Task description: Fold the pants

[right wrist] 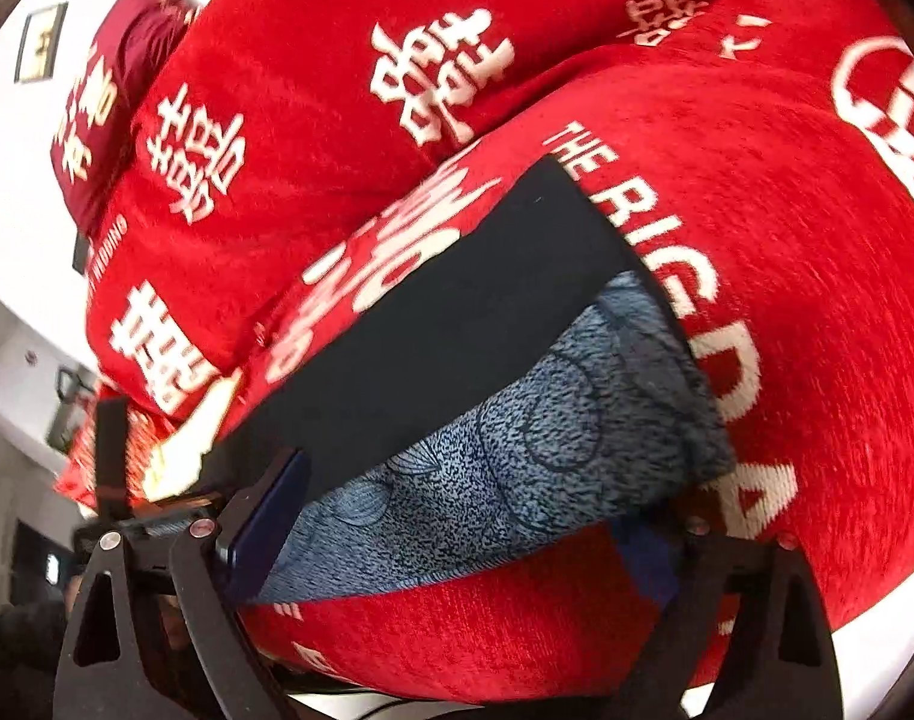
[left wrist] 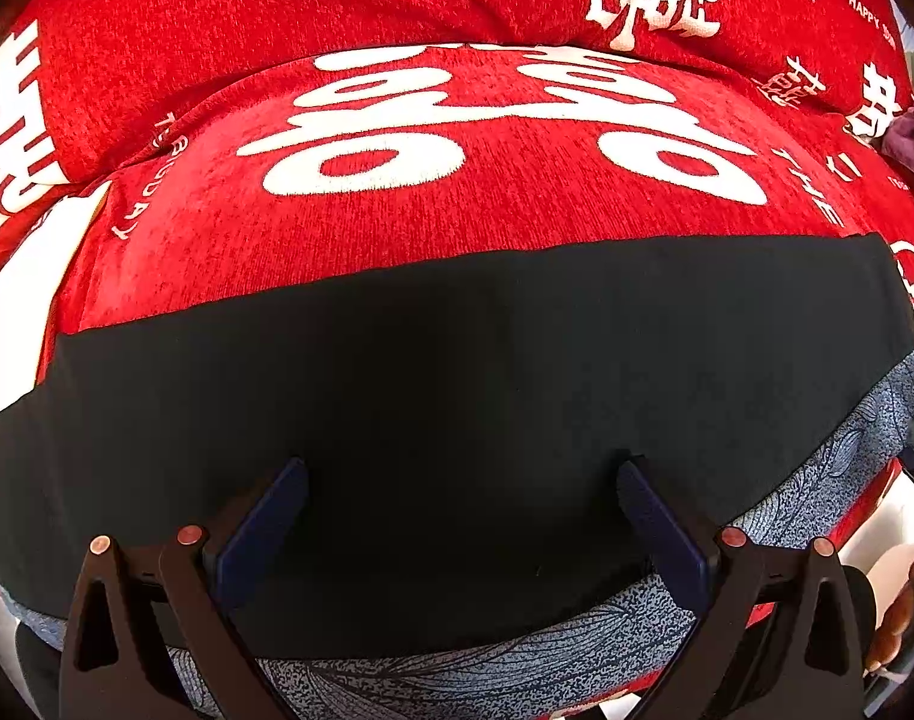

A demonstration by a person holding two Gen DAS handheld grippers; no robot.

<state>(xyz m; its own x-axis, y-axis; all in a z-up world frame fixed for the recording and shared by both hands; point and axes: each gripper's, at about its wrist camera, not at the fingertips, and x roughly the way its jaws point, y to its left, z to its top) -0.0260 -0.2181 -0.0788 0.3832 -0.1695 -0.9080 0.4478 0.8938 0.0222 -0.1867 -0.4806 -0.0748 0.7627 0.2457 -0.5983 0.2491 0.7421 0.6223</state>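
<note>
Left gripper poised wide over the pants.
Right gripper straddles their patterned edge, jaws wide, gripping nothing, seemingly ready to fold.

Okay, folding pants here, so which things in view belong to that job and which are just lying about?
Part of the job:
- black pants with blue patterned inside
- left gripper, open over them
- right gripper, open at the patterned edge

Just lying about:
- red cover with white lettering, underneath
- purple cloth at the far right
</note>
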